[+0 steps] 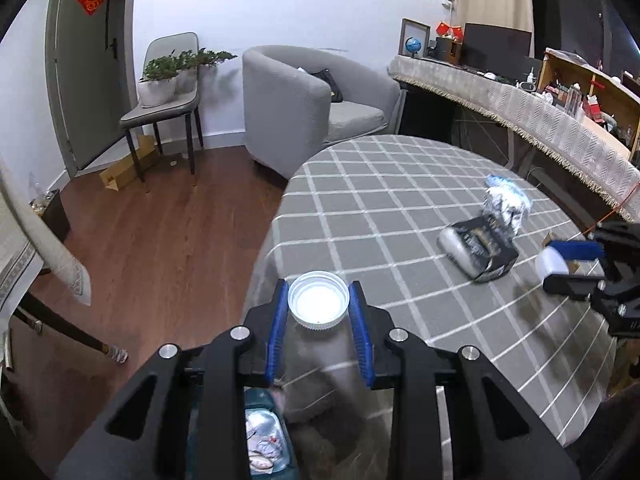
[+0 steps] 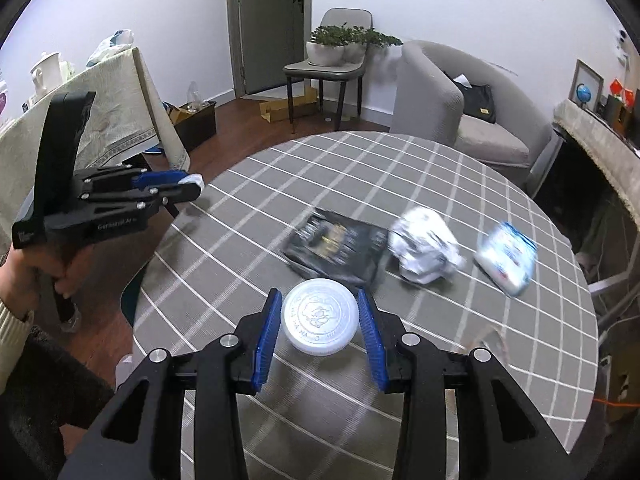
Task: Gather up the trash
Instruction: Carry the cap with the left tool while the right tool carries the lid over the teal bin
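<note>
My left gripper [image 1: 319,286] is shut on a clear plastic bottle [image 1: 319,308], whose white cap points away from the camera, at the table's left edge. My right gripper [image 2: 319,294] is shut on a white round container [image 2: 320,322], its embossed end facing the lens, above the grey checked table [image 2: 248,184]. In the left wrist view the right gripper [image 1: 550,264] shows at the right with that container [image 1: 554,266]. On the cloth lie a black packet [image 2: 340,244], crumpled white paper [image 2: 424,250] and a blue-white wrapper [image 2: 508,258].
A dark bin [image 2: 196,120] with bottles stands on the wooden floor by a cloth-covered table [image 2: 100,120]. Behind the round table are a grey armchair [image 2: 460,112], a chair with potted plants [image 2: 332,60] and a cardboard box [image 2: 288,108]. A hand [image 2: 24,272] holds the left gripper [image 2: 196,185].
</note>
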A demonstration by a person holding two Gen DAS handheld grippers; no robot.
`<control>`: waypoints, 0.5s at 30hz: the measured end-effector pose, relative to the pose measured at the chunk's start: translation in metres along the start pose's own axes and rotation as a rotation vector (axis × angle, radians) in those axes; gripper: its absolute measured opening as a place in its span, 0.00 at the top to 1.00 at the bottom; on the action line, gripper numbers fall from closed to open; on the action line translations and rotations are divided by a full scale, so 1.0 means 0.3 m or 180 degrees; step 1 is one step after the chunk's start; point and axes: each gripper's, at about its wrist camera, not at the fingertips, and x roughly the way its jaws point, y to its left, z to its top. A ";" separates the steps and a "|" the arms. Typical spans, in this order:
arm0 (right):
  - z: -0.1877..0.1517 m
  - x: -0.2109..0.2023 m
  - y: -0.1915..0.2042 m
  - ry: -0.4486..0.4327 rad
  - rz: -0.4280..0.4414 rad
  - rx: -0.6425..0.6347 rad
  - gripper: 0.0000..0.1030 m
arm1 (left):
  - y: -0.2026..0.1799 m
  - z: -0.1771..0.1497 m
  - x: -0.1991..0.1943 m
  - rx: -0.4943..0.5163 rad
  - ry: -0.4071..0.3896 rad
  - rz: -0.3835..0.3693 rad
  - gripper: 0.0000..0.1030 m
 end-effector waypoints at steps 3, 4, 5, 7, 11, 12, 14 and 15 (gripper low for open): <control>0.029 0.009 0.036 -0.0067 0.0019 0.0017 0.62 | 0.042 -0.017 -0.022 -0.0048 0.0021 0.0050 0.68; 0.038 0.013 0.048 -0.0087 0.0022 0.0018 0.62 | 0.054 -0.023 -0.026 -0.0066 0.0024 0.0049 0.68; 0.051 0.017 0.066 -0.0112 0.0035 0.0015 0.62 | 0.068 -0.027 -0.033 -0.0086 0.0032 0.0048 0.68; 0.070 0.027 0.095 -0.0155 0.0055 0.0008 0.62 | 0.093 -0.042 -0.044 -0.0102 0.0056 0.0078 0.68; 0.103 0.053 0.149 -0.0202 0.0085 -0.0022 0.62 | 0.134 -0.075 -0.056 -0.0133 0.0128 0.0125 0.68; 0.108 0.055 0.161 -0.0214 0.0097 -0.0030 0.62 | 0.149 -0.086 -0.056 -0.0170 0.0156 0.0125 0.68; 0.121 0.064 0.184 -0.0237 0.0124 -0.0049 0.62 | 0.168 -0.103 -0.053 -0.0208 0.0202 0.0131 0.68; 0.126 0.069 0.194 -0.0241 0.0134 -0.0055 0.62 | 0.181 -0.116 -0.048 -0.0227 0.0240 0.0149 0.68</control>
